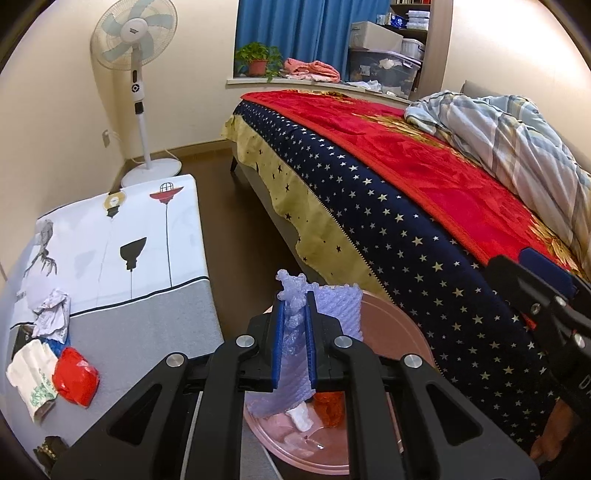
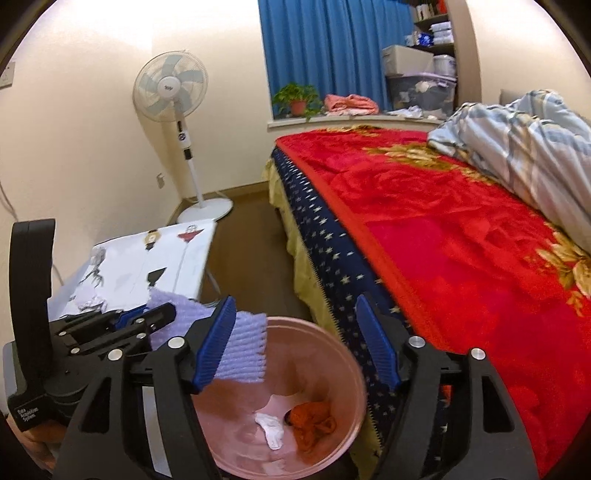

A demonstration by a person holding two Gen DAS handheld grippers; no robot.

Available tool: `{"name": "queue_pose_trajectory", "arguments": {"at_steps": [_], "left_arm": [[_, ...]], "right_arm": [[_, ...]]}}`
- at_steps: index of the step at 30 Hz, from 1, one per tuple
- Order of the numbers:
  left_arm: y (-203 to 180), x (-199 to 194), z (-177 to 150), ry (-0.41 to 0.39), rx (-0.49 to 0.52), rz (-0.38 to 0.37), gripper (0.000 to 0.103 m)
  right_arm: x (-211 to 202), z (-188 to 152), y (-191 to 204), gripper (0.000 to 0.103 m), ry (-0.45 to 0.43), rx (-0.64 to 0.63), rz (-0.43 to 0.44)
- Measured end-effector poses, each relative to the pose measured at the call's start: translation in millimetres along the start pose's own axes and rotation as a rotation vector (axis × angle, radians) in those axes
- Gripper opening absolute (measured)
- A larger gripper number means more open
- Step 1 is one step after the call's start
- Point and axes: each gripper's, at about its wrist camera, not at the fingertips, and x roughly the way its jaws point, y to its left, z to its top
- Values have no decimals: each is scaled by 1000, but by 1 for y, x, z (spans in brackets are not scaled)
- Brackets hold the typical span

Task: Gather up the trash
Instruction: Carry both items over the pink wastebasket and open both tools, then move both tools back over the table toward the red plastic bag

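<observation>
Grey-white table point(image 1: 147, 332) beside bed point(image 1: 424, 229); left claw point(image 1: 294, 314) clamps bubble wrap point(image 1: 332, 314), seemingly over pink bin point(image 2: 332, 354); right claw point(image 2: 295, 332) gapes.

Readable txt: white lettering "Data Acquisition System" on label of left gripper point(image 2: 142, 321) body, lower-left in right wrist view, well below the jaws. In left wrist view, right gripper point(image 1: 546, 291) body shows white letters at far right edge, cut off, approx "D.." — can't read rest. Fan point(image 2: 170, 88) hub has small dark logo, too small to read; same fan hub in left wrist view, blurred. Paper bag point(image 1: 31, 384) left of left gripper has green print, illegible. Boxes on shelf point(image 2: 436, 29) right of fan: print unreadable.
</observation>
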Motion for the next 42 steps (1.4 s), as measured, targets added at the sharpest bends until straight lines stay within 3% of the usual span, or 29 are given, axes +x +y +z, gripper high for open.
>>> {"name": "queue_pose_trajectory", "arguments": {"at_steps": [1, 2, 4, 5, 7, 14, 23, 32, 36, 42], "left_arm": [[-2, 0, 1, 2, 1, -4, 14], [-4, 0, 1, 4, 1, -8, 27], [-6, -1, 2, 4, -11, 15, 85], [-5, -4, 3, -17, -28, 52, 90], [-3, -10, 5, -55, -55, 88, 94], [24, -28, 8, -18, -105, 197, 95], [90, -139, -30, -136, -122, 320, 95], [163, -221, -62, -225, -188, 510, 95], [183, -230, -69, -232, -178, 567, 95], [211, -223, -75, -218, -165, 623, 95]], "right_arm": [[-2, 1, -2, 68, -5, 4, -6], [-3, 2, -5, 69, -6, 11, -7], [-5, 3, -9, 69, -8, 26, -13], [-6, 3, -9, 69, -8, 31, -13], [-6, 4, -12, 72, -7, 38, -19], [-10, 8, -14, 88, -1, 73, -11], [-40, 15, 9, 96, -92, 96, 95], [-78, 7, 67, 97, -128, 101, 238], [-83, -1, 111, 97, -132, 49, 307], [-69, -20, 178, 97, -106, -114, 337]]}}
